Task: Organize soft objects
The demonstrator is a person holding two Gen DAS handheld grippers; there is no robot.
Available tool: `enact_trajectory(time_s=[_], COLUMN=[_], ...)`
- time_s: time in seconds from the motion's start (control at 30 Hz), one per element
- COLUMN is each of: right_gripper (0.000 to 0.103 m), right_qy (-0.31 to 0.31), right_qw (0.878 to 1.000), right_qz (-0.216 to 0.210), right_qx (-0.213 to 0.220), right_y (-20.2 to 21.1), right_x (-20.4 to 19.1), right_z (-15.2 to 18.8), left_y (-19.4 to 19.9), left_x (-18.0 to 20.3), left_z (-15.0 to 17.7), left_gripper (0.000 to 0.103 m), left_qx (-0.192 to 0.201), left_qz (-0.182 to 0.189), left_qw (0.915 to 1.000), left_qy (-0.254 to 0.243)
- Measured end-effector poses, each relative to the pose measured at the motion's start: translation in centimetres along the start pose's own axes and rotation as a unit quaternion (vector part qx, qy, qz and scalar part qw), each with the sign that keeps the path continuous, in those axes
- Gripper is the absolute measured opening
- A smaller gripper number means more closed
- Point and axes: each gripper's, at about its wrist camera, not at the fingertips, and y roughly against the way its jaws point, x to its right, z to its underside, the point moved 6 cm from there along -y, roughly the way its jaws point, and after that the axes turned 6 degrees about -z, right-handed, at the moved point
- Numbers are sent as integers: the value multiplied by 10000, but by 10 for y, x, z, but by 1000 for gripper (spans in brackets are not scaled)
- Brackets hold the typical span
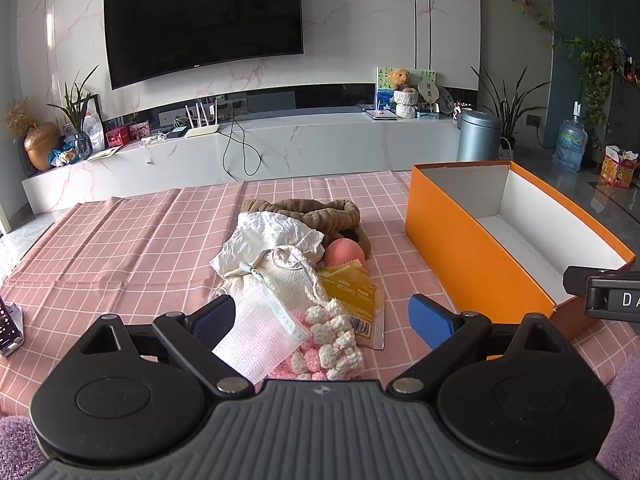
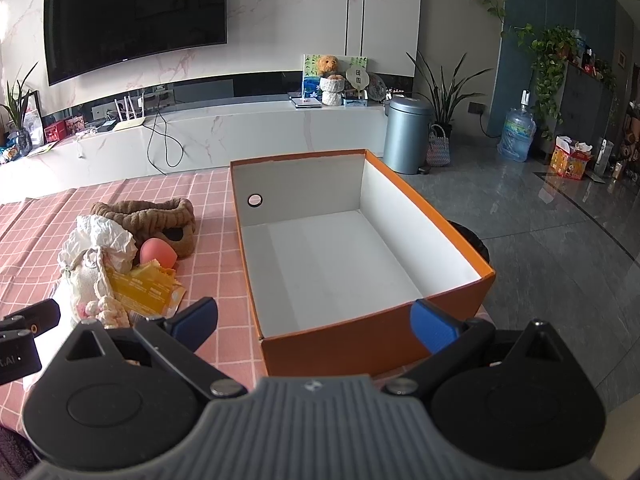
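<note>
A pile of soft things lies on the pink checked tablecloth (image 1: 120, 240): a brown plush band (image 1: 316, 212), crumpled white paper (image 1: 268, 240), a cream knit pouch (image 1: 288, 280), a peach ball (image 1: 344, 254), yellow sachets (image 1: 352, 292), a pink-and-white crochet piece (image 1: 332, 340) and a white mesh sheet (image 1: 260, 340). My left gripper (image 1: 324, 316) is open, its fingers either side of the crochet piece and mesh sheet. An empty orange box (image 2: 360, 336) stands to the right. My right gripper (image 2: 316, 320) is open at the box's near end wall.
The pile also shows in the right wrist view (image 2: 120, 256), left of the box. A dark object (image 1: 10, 328) lies at the table's left edge. A purple rug (image 1: 16, 440) lies below. A marble TV bench (image 1: 240, 148) and a grey bin (image 2: 408, 136) stand beyond.
</note>
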Motion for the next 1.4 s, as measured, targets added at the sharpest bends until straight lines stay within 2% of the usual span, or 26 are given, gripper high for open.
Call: enact_trajectory(time_s=[1.4], right_gripper=[101], right_qy=[-17], right_qw=[10000], right_qz=[-4], right_qx=[-44], right_y=[-2], right_x=[0], right_z=[3], left_y=[0], left_x=[0], left_z=[3], left_gripper=[103], left_qx=[-51], left_qz=[46], left_qw=[10000], left_qy=[50])
